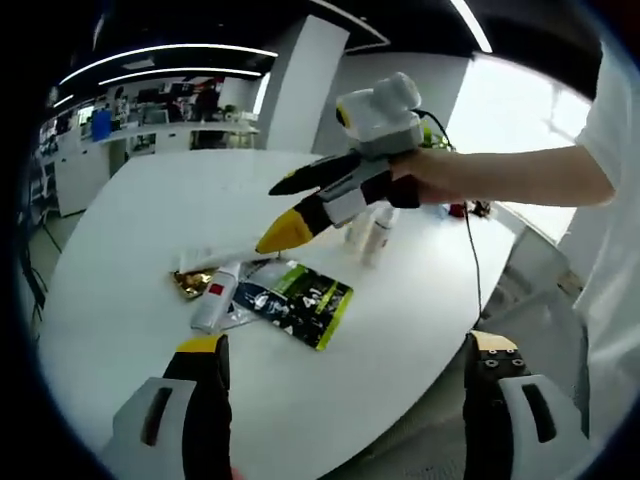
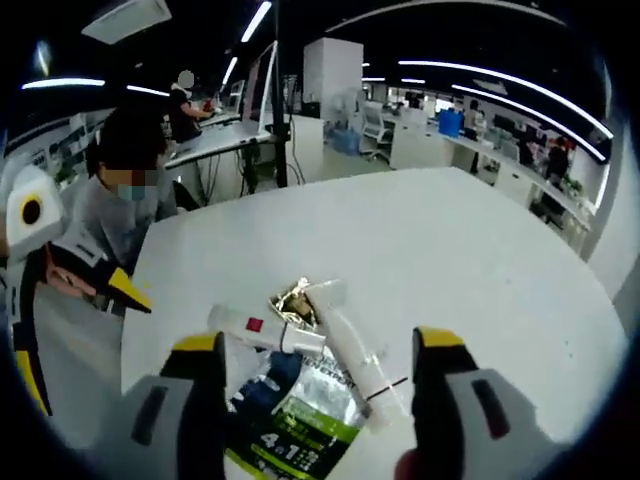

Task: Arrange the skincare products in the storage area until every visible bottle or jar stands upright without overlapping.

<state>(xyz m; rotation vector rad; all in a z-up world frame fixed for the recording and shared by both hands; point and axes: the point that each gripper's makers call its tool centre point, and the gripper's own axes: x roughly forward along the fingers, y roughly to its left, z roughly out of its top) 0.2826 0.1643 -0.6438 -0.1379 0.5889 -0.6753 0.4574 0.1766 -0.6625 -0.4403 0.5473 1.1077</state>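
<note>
A white tube with a red label (image 1: pixel 215 297) lies on the white table (image 1: pixel 150 220), beside a gold foil packet (image 1: pixel 192 283) and a dark green sachet (image 1: pixel 300 300). Two pale bottles (image 1: pixel 378 232) show behind my right gripper (image 1: pixel 268 215), which a hand holds above the table, jaws apart. My left gripper (image 1: pixel 345 345) is open, short of the sachet. In the right gripper view, the tube (image 2: pixel 265 330), foil packet (image 2: pixel 295 300), sachet (image 2: pixel 300 410) and a clear white-capped bottle (image 2: pixel 355 355) sit ahead of my open right gripper (image 2: pixel 318 345). I cannot tell whether that bottle stands or lies.
The round table's near edge (image 1: pixel 420 400) runs just before my left jaws. My left gripper (image 2: pixel 90 352) shows at the left of the right gripper view. A seated person (image 2: pixel 125 210) is beyond the table edge. Desks and office furniture (image 2: pixel 450 130) stand further off.
</note>
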